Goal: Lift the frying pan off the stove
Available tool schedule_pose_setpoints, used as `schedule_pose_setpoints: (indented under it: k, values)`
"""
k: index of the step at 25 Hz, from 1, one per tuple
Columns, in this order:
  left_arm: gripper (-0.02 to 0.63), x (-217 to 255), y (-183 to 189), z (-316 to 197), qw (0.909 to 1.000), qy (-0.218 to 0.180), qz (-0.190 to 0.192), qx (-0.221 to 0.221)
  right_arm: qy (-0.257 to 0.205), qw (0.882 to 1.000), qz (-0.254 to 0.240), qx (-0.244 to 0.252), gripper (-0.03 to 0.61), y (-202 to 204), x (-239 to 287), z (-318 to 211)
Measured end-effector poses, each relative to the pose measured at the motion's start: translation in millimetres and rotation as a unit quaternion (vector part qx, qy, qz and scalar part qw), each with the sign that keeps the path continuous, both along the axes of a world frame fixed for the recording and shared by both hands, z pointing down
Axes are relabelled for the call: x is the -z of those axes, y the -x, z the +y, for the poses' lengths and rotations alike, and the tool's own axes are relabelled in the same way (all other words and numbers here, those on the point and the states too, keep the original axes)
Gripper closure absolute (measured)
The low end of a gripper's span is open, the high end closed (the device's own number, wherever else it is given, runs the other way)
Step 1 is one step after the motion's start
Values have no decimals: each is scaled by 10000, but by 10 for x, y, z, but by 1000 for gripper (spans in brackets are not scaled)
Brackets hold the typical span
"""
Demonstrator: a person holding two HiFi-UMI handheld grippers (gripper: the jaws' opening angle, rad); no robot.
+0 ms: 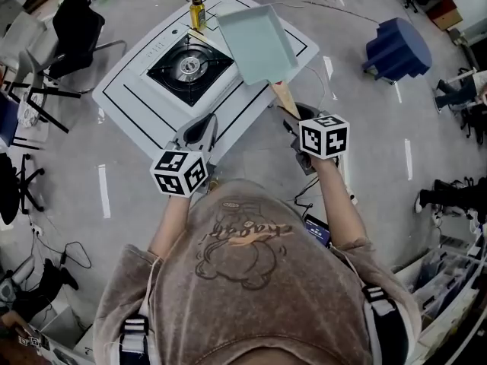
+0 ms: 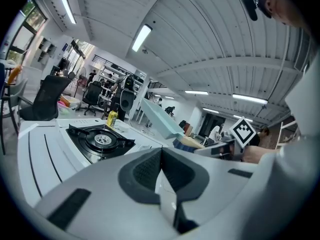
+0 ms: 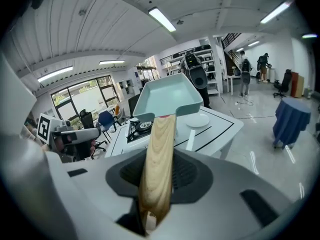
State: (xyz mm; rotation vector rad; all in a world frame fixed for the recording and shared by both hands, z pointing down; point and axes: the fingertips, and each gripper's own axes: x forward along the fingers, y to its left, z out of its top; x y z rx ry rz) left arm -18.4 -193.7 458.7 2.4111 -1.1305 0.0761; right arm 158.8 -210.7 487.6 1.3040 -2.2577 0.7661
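Note:
A square pale-teal frying pan [image 1: 257,42] with a wooden handle [image 1: 284,97] hangs in the air over the right part of the white table, clear of the black gas stove [image 1: 189,68]. My right gripper [image 1: 298,122] is shut on the wooden handle [image 3: 159,169], and the pan [image 3: 169,98] tilts upward ahead of it. The stove's burner [image 2: 102,140] is bare. My left gripper [image 1: 199,130] hovers at the table's near edge, its jaws shut with nothing between them. In the left gripper view the pan [image 2: 160,118] shows to the right of the stove.
A yellow bottle [image 1: 197,11] stands behind the stove on the white table [image 1: 129,90]. Black office chairs [image 1: 72,29] are at the left, a blue covered stool [image 1: 397,49] at the right. Cables lie on the floor near the person's feet.

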Motion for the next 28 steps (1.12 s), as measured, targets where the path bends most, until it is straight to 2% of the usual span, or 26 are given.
schedule_pose_setpoints:
  k: [7, 14, 28]
  values:
    - [606, -45, -26, -67, 10000, 37, 16, 31, 47, 9996, -148, -224, 472, -87, -59, 309]
    - [606, -71, -40, -63, 9999, 3, -121, 30, 180, 9988, -170, -416, 471, -87, -208, 634]
    - [606, -175, 47, -52, 9996, 91, -183, 180, 326, 9975, -328, -538, 471, -145, -627, 811]
